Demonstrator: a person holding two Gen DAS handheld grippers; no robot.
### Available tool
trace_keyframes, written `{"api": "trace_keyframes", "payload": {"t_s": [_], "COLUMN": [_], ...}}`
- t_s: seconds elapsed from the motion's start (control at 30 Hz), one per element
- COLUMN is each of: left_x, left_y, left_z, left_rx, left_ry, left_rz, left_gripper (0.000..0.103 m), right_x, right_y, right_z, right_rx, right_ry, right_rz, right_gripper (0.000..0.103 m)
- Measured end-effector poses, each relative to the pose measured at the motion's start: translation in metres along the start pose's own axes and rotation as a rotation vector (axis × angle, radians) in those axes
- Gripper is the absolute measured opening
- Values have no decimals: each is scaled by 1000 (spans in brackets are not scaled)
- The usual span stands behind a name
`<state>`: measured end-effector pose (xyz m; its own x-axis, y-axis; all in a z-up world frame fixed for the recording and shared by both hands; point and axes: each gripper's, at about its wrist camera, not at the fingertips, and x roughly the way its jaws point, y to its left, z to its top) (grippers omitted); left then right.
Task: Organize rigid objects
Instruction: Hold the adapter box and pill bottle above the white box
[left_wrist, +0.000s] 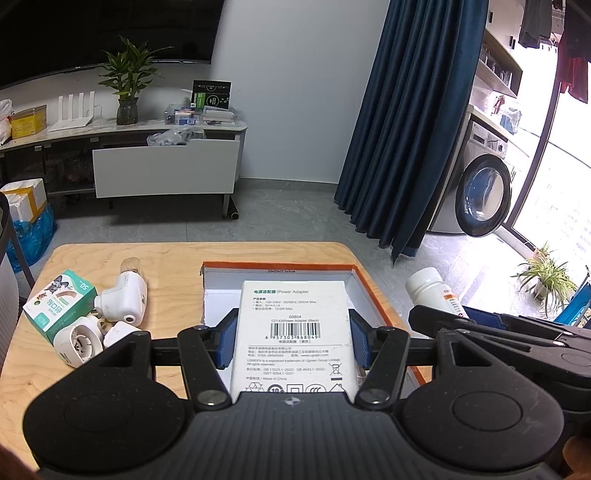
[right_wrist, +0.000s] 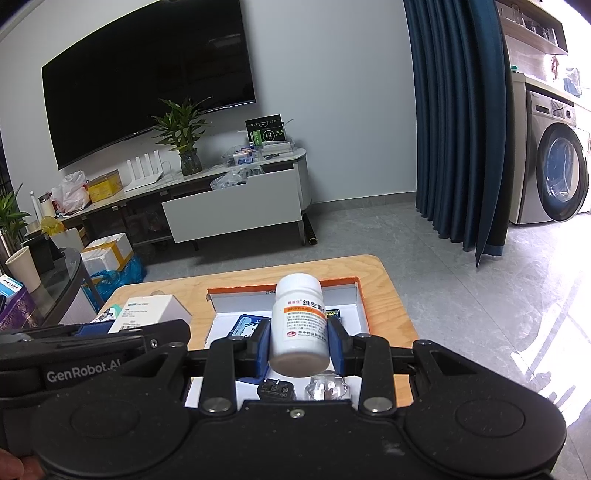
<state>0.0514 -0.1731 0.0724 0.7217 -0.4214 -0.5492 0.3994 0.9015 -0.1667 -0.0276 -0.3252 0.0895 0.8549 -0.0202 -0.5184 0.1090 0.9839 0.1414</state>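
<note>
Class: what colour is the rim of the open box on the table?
Orange; the box rim shows best in the left wrist view.

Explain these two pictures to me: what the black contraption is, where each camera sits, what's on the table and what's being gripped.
There is no robot: a person holds two handheld two-finger grippers, each with a camera looking along its fingers.

In the left camera's view, the left gripper clamps a white power adapter box over an orange-edged tray on the wooden table. Beside it lie a bandage box and white plug-like gadgets.

In the right camera's view, the right gripper grips a white pill bottle above the same tray.
</note>
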Motion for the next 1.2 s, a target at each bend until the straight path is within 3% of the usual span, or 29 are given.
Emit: {"api": "trace_keyframes", "payload": {"t_s": [1.2], "left_x": [21], "left_y": [4], "left_z": [-4], "left_rx": [5], "left_ry": [34], "left_rz": [-6], "left_gripper": [60], "right_x": [23], "right_y": [-12], "right_z": [-4], "right_rx": [12], "right_ry": [39], "right_rz": [-4], "right_gripper": [40]}}
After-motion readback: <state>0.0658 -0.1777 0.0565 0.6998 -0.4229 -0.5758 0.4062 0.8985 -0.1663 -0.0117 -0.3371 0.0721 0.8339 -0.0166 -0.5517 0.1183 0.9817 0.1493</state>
